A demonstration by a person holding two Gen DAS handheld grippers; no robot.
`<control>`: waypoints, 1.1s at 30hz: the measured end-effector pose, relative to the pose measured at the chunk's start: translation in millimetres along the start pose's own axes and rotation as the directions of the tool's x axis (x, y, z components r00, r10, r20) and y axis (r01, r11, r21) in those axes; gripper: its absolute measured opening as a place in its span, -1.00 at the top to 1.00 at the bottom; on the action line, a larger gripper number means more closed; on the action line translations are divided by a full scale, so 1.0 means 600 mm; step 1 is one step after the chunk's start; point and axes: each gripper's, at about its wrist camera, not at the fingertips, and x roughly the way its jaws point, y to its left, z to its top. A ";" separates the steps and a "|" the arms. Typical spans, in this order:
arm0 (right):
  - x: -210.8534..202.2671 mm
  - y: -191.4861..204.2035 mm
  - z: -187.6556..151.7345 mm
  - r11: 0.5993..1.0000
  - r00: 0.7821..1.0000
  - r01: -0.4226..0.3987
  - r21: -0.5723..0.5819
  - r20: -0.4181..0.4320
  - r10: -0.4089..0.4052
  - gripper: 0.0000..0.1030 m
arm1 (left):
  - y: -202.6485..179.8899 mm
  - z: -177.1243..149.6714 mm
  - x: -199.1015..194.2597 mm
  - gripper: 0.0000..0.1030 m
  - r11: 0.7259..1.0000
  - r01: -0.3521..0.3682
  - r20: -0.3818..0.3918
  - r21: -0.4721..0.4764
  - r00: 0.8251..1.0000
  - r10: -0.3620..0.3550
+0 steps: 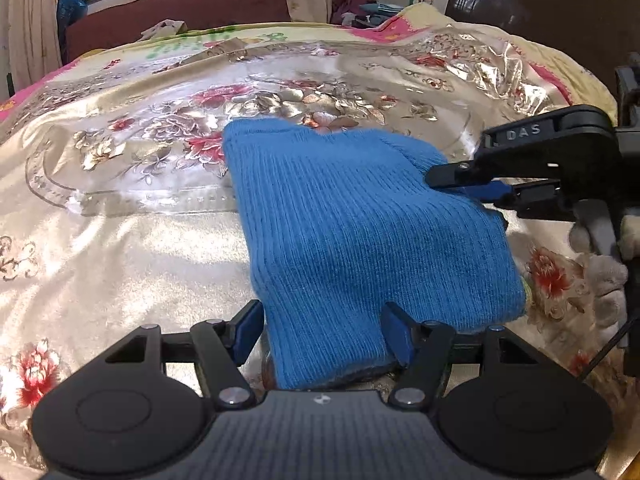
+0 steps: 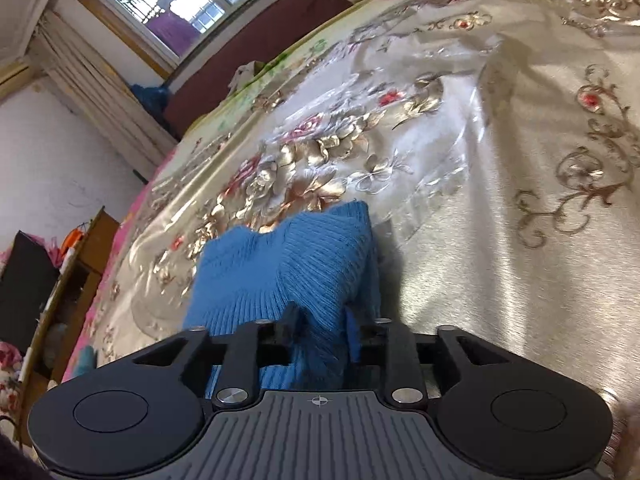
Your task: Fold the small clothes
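A small blue ribbed knit garment (image 1: pixel 360 224) lies folded on a shiny floral bedspread (image 1: pixel 120 240). My left gripper (image 1: pixel 324 330) sits at the garment's near edge, its jaws wide apart with the blue knit lying between them. My right gripper (image 1: pixel 460 184) comes in from the right in the left wrist view and is shut on the garment's right edge. In the right wrist view the right gripper (image 2: pixel 320 330) pinches a bunched fold of the blue knit (image 2: pixel 288 264), lifted a little off the bedspread (image 2: pixel 500 240).
A dark red headboard (image 1: pixel 180 12) and a window (image 2: pixel 180 0) lie beyond the bed. Clothes are piled at the far right corner (image 1: pixel 352 0). A wooden shelf (image 2: pixel 72 280) stands beside the bed. A gloved hand (image 1: pixel 600 256) holds the right gripper.
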 end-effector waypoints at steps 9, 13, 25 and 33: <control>0.020 0.019 0.024 0.998 0.998 -0.049 -0.030 0.037 0.050 0.67 | 0.001 0.009 0.012 -0.34 1.000 -0.005 0.009 -0.008 1.000 0.005; 0.037 0.025 0.019 0.998 1.000 0.005 -0.070 0.026 -0.003 0.68 | 0.000 0.003 0.020 -0.36 1.000 -0.009 0.000 -0.009 1.000 0.009; 0.028 -0.012 0.018 0.999 0.996 0.015 0.032 0.082 -0.018 0.73 | -0.006 0.009 0.023 -0.38 1.000 -0.004 0.025 0.002 1.000 0.004; 0.037 0.000 0.020 1.000 0.997 0.026 -0.015 0.071 -0.025 0.63 | -0.008 0.004 0.029 -0.41 1.000 -0.015 0.006 -0.004 1.000 0.015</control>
